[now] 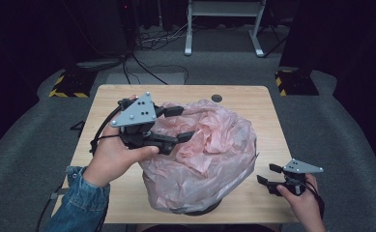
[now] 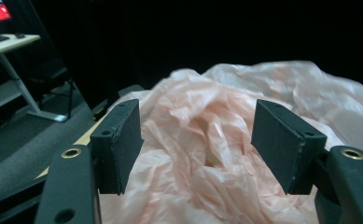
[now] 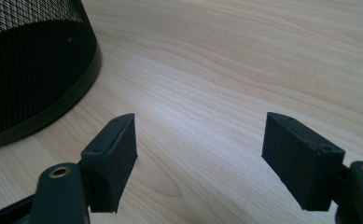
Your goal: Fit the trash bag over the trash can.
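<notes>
— Where's the bag?

— The pink plastic bag (image 1: 209,150) sits crumpled over a black mesh bin (image 3: 30,65) in the middle of the wooden table (image 1: 253,104), covering most of it.

— And the left gripper (image 1: 180,123)?

— Over the bag's top left part, jaws spread wide with loose plastic between them (from its own view the plastic seems to lie just below the pads, not pinched, though I can't be sure it isn't brushing them).

— The right gripper (image 1: 268,174)?

— Low by the table's near right corner, beside the bin, jaws spread, with bare wood between them.
</notes>
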Demonstrator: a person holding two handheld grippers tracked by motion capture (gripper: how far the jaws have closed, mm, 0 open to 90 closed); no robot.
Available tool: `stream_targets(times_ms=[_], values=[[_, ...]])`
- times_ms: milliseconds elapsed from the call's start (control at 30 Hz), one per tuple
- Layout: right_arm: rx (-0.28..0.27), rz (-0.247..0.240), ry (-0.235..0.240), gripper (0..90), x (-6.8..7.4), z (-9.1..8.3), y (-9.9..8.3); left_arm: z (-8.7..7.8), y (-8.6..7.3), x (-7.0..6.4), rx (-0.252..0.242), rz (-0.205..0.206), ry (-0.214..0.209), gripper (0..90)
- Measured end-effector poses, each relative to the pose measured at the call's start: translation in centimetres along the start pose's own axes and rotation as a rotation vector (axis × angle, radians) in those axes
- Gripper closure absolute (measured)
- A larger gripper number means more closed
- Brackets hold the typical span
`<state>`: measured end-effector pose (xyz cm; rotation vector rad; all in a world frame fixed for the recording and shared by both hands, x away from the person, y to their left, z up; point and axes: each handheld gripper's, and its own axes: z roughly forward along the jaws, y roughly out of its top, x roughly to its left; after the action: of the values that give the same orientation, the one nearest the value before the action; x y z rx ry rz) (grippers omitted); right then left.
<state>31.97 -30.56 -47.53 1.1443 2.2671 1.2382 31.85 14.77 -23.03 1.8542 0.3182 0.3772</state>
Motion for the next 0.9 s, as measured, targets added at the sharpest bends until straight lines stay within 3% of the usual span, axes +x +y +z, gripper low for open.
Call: stream_targets(times_ms=[167,467,567,733,900], values=[[-0.018,-0.004,0.010,26.5,0.2,-0.1,0.7,-1.9,0.0,-0.3,-0.040,0.000,0.020,34.0],[-0.069,-0.025,0.028,26.4,0.5,-1.2,2.5,-4.4,-2.1,0.0,-0.036,-0.028,0.089,34.5],[-0.119,-0.052,0.038,26.4,0.8,-2.7,4.3,-5.5,-2.8,0.1,-0.048,-0.042,0.117,34.6],[-0.147,-0.080,0.057,26.1,1.1,-4.0,6.2,-7.2,-3.7,0.2,-0.060,-0.062,0.170,34.9],[-0.181,-0.107,0.077,25.6,1.2,-5.2,8.3,-8.4,-4.9,0.3,-0.054,-0.090,0.197,35.3]])
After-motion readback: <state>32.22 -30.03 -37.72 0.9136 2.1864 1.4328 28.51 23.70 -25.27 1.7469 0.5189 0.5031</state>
